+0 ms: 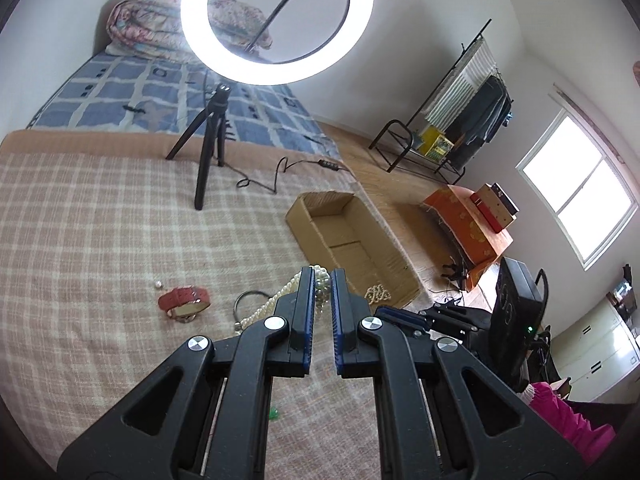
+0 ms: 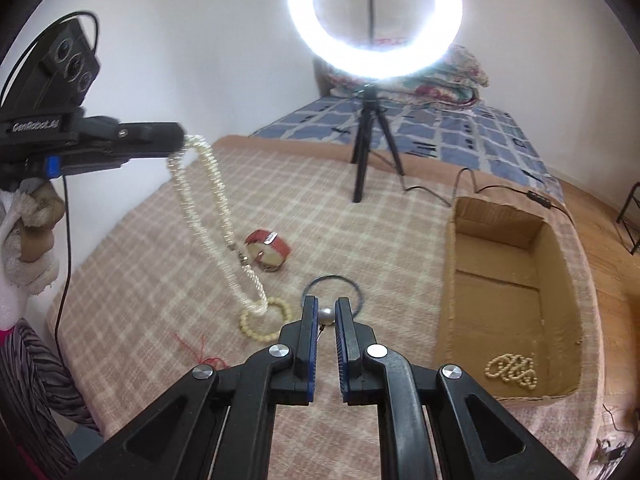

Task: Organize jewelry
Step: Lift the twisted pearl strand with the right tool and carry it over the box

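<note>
Up close, the right gripper (image 2: 326,316) is pinched on a single grey pearl (image 2: 325,315), held just above the checked blanket (image 2: 160,240) on the bed. The left gripper (image 1: 322,286) is clamped on a long pearl necklace (image 2: 208,208) — from the right-hand view the strand hangs down in a loop, its lower end reaching a cream bead bracelet (image 2: 264,318) that lies on the blanket. Just beyond the right gripper's tips sits a thin dark bangle (image 2: 332,292), and further left a red strap watch (image 2: 268,248) rests on its side; a small loose pearl (image 1: 158,284) lies near it. Some red thread (image 2: 196,350) trails on the blanket beside the bracelet. Off to the right stands an open cardboard box (image 2: 452,280) at the bed's edge, with a heap of cream beads (image 2: 512,370) in its near corner. Farther back a tripod (image 2: 366,140) carries a lit ring light (image 2: 374,16), and a folded quilt (image 2: 452,76) lies by the wall.
</note>
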A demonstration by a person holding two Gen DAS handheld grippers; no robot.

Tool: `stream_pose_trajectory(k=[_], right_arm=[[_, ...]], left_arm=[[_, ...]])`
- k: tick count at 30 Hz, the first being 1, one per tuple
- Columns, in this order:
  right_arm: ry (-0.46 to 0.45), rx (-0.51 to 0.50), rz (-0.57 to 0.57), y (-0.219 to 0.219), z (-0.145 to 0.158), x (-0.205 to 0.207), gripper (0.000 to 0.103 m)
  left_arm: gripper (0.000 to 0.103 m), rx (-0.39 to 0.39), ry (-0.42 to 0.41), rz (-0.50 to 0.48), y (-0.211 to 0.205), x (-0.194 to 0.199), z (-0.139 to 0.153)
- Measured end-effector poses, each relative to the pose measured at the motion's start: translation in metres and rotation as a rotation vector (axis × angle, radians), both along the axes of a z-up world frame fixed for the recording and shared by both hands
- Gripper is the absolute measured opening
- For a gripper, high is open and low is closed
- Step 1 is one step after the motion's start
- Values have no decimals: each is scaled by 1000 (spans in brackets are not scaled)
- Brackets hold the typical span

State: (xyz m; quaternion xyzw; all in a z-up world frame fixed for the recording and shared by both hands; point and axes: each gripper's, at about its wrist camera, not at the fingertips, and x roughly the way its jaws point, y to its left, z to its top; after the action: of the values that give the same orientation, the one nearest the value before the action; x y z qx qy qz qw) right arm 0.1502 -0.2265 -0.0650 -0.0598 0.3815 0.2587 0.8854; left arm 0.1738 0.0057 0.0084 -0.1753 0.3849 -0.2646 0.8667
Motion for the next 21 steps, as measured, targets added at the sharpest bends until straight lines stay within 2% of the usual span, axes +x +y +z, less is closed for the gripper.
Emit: stream_pose_trajectory(k=[5, 6, 13, 21], right_arm=[[-22, 16, -76, -34, 9, 11, 6], [-23, 21, -92, -40, 11, 14, 6], [-12, 45, -176, -81, 9, 26, 6], [2, 34, -205, -101, 4, 27, 6]], left_arm=[[6, -6, -33, -27, -20, 8, 16], [1, -6, -39, -32, -24, 11, 19], [1, -6, -91, -71, -59, 37, 42], [1, 53, -72, -83, -78, 51, 25]])
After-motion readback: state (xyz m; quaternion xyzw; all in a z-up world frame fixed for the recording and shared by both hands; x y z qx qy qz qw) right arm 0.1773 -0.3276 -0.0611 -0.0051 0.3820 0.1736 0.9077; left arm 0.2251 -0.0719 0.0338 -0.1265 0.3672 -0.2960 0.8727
